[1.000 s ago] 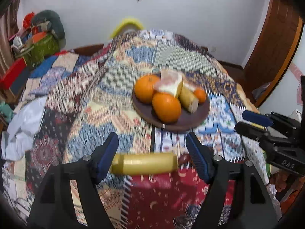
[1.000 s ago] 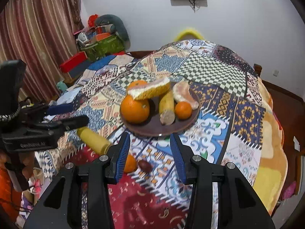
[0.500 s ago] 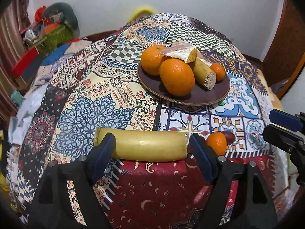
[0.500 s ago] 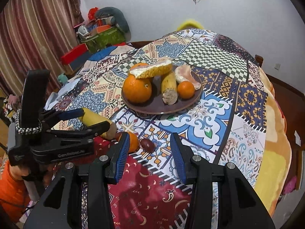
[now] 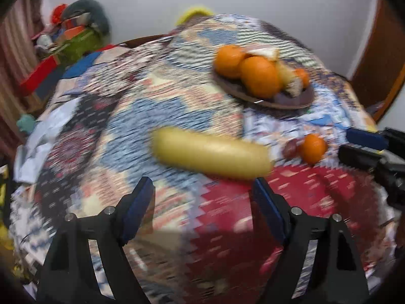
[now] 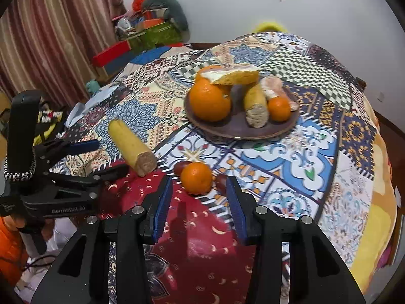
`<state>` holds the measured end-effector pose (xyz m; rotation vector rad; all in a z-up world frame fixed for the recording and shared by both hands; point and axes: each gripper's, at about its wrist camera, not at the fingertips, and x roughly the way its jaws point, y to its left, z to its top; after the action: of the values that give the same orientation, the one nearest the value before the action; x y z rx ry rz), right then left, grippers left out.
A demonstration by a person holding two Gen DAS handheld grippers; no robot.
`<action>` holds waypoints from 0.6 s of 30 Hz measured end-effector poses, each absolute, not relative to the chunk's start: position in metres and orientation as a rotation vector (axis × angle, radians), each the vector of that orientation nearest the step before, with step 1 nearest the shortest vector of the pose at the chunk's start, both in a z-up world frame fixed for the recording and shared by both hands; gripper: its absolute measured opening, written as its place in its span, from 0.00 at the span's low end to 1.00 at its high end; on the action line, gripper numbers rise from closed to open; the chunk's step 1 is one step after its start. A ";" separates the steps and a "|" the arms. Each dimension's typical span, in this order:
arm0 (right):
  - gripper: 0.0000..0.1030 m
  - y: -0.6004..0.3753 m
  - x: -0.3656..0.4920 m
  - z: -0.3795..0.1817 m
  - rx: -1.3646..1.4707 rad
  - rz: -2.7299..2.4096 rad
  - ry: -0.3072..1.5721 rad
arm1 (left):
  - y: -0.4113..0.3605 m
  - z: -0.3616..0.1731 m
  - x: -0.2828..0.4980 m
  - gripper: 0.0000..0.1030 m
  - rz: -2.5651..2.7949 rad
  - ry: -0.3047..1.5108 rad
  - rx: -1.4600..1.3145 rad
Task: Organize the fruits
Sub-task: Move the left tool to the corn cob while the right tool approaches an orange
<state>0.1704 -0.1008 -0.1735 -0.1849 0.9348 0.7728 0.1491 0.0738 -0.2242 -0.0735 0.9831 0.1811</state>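
A patchwork-patterned cloth covers a round table against a white wall, striped curtains hanging to one side. The right wrist view is sharp and takes in the person's orange sleeve behind the left gripper; the left wrist view is smeared with blur and shows only the tips of the right gripper at its edge. A dark plate carries two large oranges, a small one, a cut banana piece and pale slices. On the cloth nearer the cameras lie a long yellow banana piece with a cut brown end, a small orange and dark red fruits touching it. The left gripper's jaws, which have just been opening, stand wide, the banana piece lying just beyond their tips, unheld. The right gripper's jaws stand partly apart just short of the small orange, gripping nothing.
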 end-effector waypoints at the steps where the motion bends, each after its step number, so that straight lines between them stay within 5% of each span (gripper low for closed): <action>1: 0.39 -0.098 0.171 -0.175 -0.191 0.780 0.938 | 0.084 -0.227 0.145 0.76 0.200 0.990 -0.090; 4: 0.39 -0.091 0.172 -0.180 -0.203 0.794 0.947 | 0.113 -0.232 0.139 0.68 0.219 1.030 -0.199; 14: 0.32 -0.079 0.180 -0.191 -0.228 0.785 0.953 | 0.104 -0.207 0.152 0.68 0.135 0.960 -0.248; 18: 0.22 -0.083 0.183 -0.192 -0.225 0.785 0.957 | 0.089 -0.209 0.170 0.68 0.108 0.973 -0.257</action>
<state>0.1832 -0.0833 -0.1919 -0.2255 0.9567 0.7847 0.1699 0.0895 -0.2092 -0.2571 0.9734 0.1084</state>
